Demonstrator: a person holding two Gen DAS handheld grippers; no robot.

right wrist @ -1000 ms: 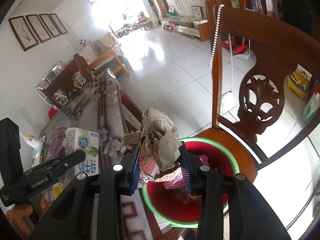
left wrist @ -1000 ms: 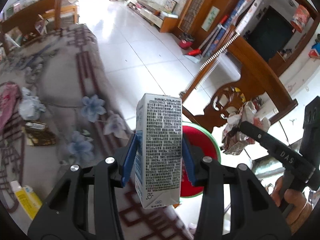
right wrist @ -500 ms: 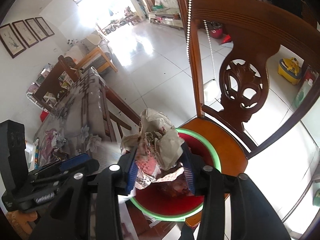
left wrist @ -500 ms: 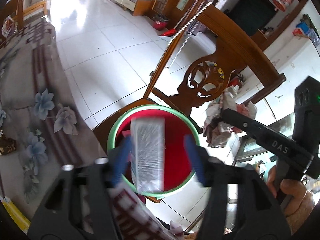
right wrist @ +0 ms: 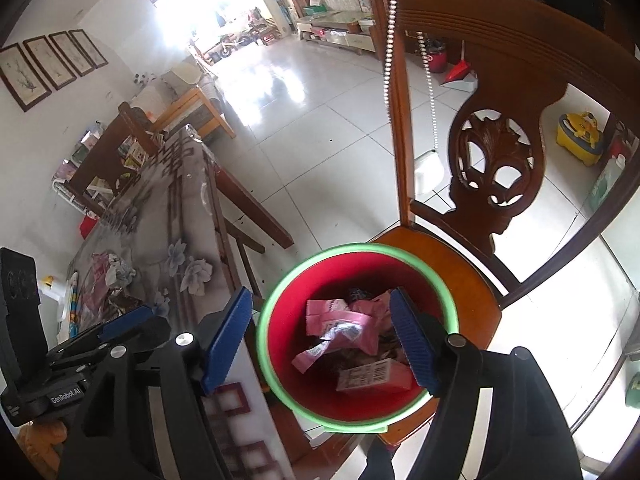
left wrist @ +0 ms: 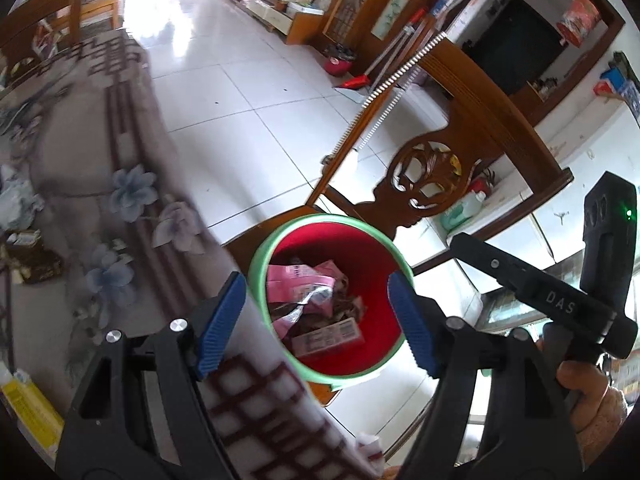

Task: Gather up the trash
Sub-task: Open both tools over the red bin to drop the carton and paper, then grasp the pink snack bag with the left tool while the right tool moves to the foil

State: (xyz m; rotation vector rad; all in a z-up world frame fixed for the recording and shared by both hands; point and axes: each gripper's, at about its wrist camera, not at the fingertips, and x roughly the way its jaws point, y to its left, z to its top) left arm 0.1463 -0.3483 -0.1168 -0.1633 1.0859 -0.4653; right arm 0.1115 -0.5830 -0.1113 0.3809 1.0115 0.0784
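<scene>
A red bin with a green rim (left wrist: 332, 218) (right wrist: 360, 246) stands on a wooden chair seat beside the table. Inside it lie pink wrappers (left wrist: 296, 284) (right wrist: 344, 320), a carton with a printed panel (left wrist: 328, 334) (right wrist: 372, 374) and brownish crumpled paper (left wrist: 344, 304). My left gripper (left wrist: 316, 280) hovers over the bin, jaws opening, nothing between its blue pads. My right gripper (right wrist: 322, 294) hangs above the same bin, also opening and empty. Each gripper shows at the edge of the other's view.
The carved wooden chair back (left wrist: 432, 176) (right wrist: 496, 168) rises behind the bin. The flowered tablecloth (left wrist: 132, 208) lies to the left, with crumpled paper (left wrist: 16, 200), a brown wrapper (left wrist: 32, 264) and a yellow pack (left wrist: 28, 404) on it. White tiled floor lies beyond.
The left gripper swung from the table over the bin and let the carton fall in. The right gripper opened and its crumpled paper wad dropped into the bin.
</scene>
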